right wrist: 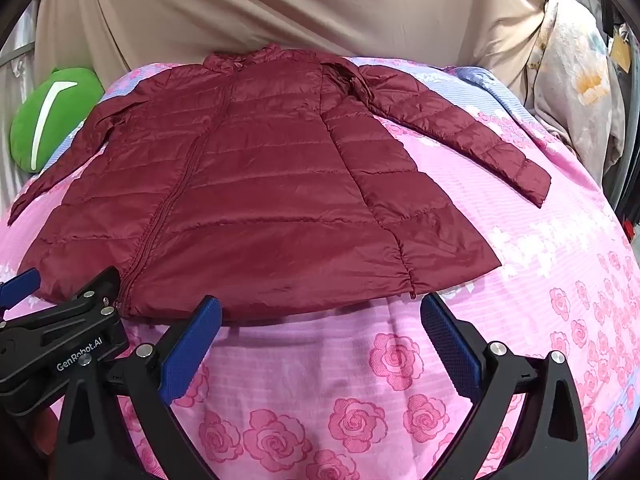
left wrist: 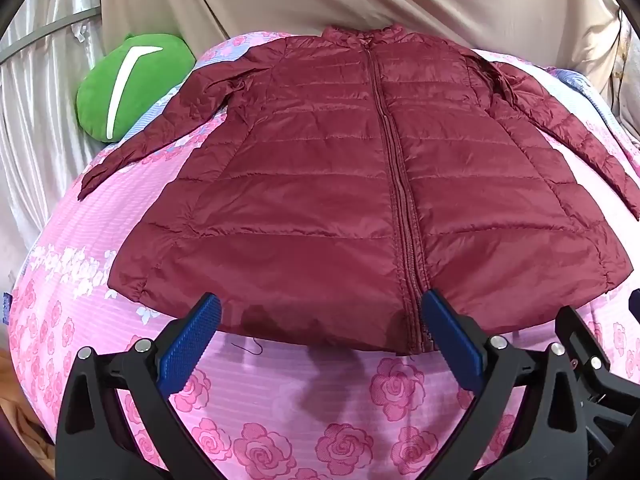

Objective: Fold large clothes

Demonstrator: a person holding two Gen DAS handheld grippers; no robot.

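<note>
Left gripper [left wrist: 320, 334] and right gripper [right wrist: 320, 334] released, near hem of jacket [left wrist: 360, 184]. Spread flat, zipped, on sheet [left wrist: 304, 392]. Pillow [left wrist: 132, 84] far left.

- Pink rose-printed bedsheet [left wrist: 340, 408] — covers the bed, with a pale blue striped band toward its far edge.
- Beige draped cloth [right wrist: 248, 8] hangs behind the bedsheet.
- Green plush cushion with a white stripe [left wrist: 132, 84] — at the bedsheet's far-left edge.
</note>
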